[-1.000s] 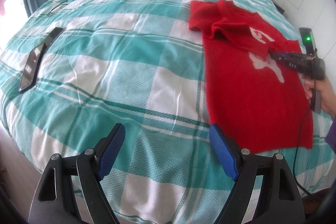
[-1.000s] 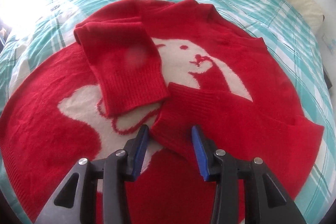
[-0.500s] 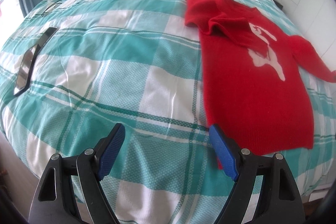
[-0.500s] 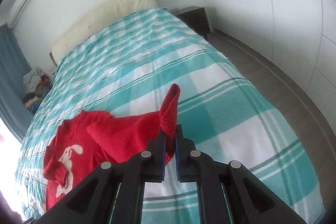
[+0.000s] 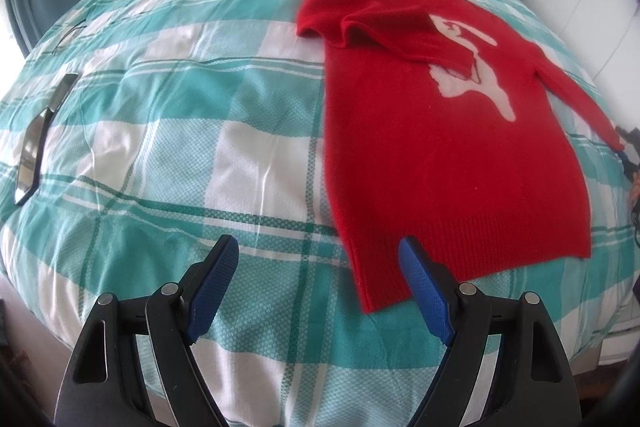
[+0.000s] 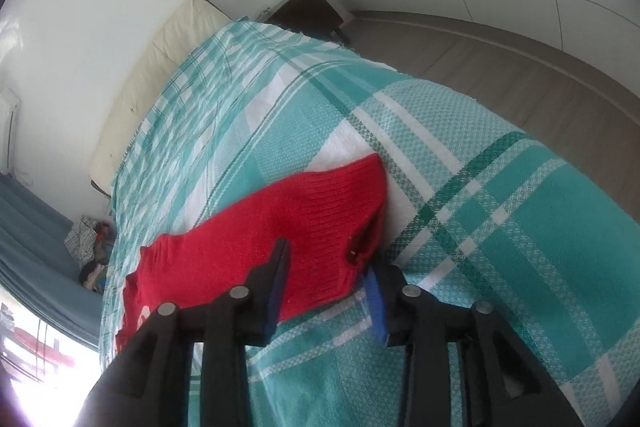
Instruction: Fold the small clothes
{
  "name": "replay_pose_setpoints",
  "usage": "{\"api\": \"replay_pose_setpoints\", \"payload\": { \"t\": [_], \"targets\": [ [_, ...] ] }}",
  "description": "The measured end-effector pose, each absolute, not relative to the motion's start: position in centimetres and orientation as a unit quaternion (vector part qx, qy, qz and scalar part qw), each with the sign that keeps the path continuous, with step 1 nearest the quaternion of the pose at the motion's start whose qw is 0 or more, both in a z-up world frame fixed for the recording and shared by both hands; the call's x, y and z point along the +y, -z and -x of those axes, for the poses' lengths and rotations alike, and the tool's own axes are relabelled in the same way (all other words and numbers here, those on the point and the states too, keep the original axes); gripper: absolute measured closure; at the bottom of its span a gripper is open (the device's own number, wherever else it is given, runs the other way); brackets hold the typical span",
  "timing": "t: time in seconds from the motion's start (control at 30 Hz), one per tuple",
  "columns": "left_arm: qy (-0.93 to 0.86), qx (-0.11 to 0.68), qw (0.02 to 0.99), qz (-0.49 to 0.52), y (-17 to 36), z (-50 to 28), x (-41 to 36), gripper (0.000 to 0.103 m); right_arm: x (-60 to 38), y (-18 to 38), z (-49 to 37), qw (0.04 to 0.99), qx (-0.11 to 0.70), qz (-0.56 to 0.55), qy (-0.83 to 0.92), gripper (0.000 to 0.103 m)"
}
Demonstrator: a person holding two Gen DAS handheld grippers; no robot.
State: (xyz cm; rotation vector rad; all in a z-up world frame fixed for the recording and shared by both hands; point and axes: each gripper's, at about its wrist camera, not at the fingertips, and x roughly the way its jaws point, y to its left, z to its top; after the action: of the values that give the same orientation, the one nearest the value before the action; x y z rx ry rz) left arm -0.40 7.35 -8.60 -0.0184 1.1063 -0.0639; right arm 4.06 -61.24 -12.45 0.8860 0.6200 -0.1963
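Sweater flat on bed; your left gripper fingers spread, empty; right gripper fingers apart around sleeve cuff.

My left gripper hangs wide open over the teal-and-white checked bedspread. The red knitted sweater with a white animal motif lies flat beyond it (one sleeve folded across the chest), its ribbed hem beside my right-hand pad.
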Motion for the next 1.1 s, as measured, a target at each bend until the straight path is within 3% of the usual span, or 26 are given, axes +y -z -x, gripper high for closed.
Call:
{"api": "replay_pose_setpoints", "payload": {
  "t": [0.07,0.1,0.27,0.47,0.57,0.63,0.7,0.8,1.0,1.1],
  "targets": [
    [0.030,0.528,0.849,0.010,8.8,0.2,7.3,0.019,-61.7,12.9,-4.3,0.843,0.295,-0.437,0.103,0.066],
    [0.030,0.527,0.849,0.009,8.8,0.1,7.3,0.019,-61.7,13.0,-4.6,0.839,0.312,-0.428,0.126,0.100],
    [0.019,0.519,0.855,0.003,8.6,0.6,7.8,0.019,-60.6,12.3,-4.6,0.855,0.350,-0.321,0.209,0.101],
    [0.003,0.513,0.858,-0.018,8.2,0.6,8.5,0.019,-60.0,12.5,-4.7,0.864,0.344,-0.296,0.216,0.100],
    [0.004,0.492,0.870,-0.039,7.1,-0.1,8.3,0.019,-59.4,11.9,-3.7,0.869,0.342,-0.289,0.212,0.081],
    [0.013,0.470,0.881,-0.054,6.0,-0.9,7.6,0.019,-58.5,11.0,-2.3,0.872,0.338,-0.278,0.220,0.050],
    [0.034,0.439,0.894,-0.080,4.7,-2.1,6.3,0.018,-57.0,9.9,-0.5,0.876,0.334,-0.243,0.248,0.037],
    [0.096,0.393,0.904,-0.139,3.3,-4.6,2.8,0.008,-54.1,8.8,2.2,0.887,0.334,-0.214,0.236,0.037],
    [0.234,0.390,0.859,-0.235,7.1,-11.8,-7.0,0.007,-47.6,10.1,4.8,0.895,0.357,-0.212,0.164,0.037],
    [0.240,0.413,0.837,-0.266,10.4,-15.6,-9.9,0.020,-44.9,11.2,4.6,0.897,0.366,-0.207,0.136,0.037]
  ]
}}
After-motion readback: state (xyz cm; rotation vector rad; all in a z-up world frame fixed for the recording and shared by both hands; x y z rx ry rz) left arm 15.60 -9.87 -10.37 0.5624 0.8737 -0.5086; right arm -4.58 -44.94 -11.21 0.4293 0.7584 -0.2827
